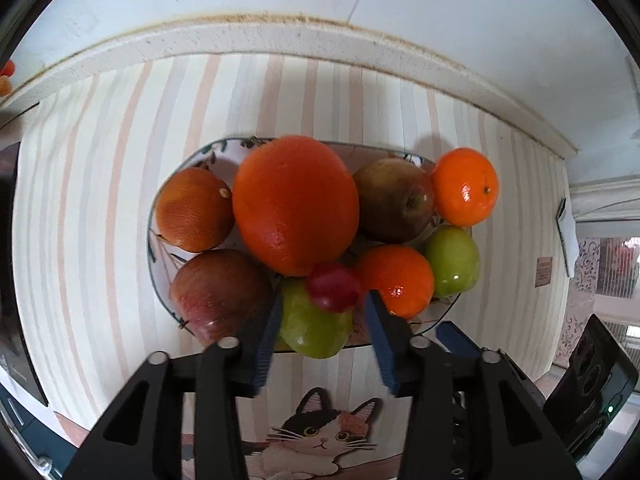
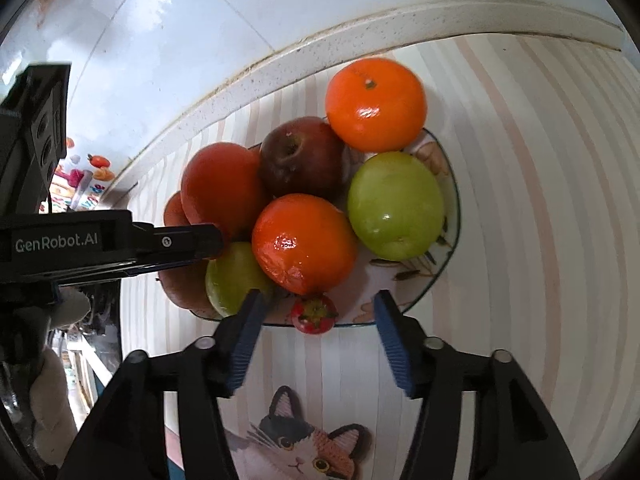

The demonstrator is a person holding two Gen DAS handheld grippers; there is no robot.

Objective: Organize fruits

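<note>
The plate [image 1: 160, 276] of fruit sat on a striped mat [image 1: 100, 200] on the bench, close to the pale stone ledge [image 1: 280, 36] along the tiled wall. It was a shallow oval dish of glazed ceramic with a dark rim and painted leaves, and it was heaped full: a big dimpled orange [image 1: 296, 204] rode on top of the pile, with a duller orange [image 1: 194, 210] and a streaked red apple [image 1: 220, 292] to one side, a brownish apple [image 1: 394, 200], two glossy tangerines [image 1: 466, 186] and smooth green apples [image 1: 454, 262] on the other.

The left gripper [image 1: 322, 316] hung steeply over the near edge of the pile. Its jaws stood partly open, ribbed blue pads either side of a small round red fruit [image 1: 334, 286] resting on a green apple [image 1: 316, 328], with clear gaps, so nothing was gripped. That straddle looked like a line-up for a pinch on the smallest, easiest piece.

The right gripper [image 2: 316, 316] came in from the other end, jaws wider apart and empty, framing a strawberry [image 2: 314, 314] that sat on the plate's near rim below a shiny tangerine [image 2: 304, 244]. The berry's seeded skin and green cap looked soft, so a light squeeze seemed wise. The round fruit were stacked loosely; pulling from the bottom could set them rolling.
</note>
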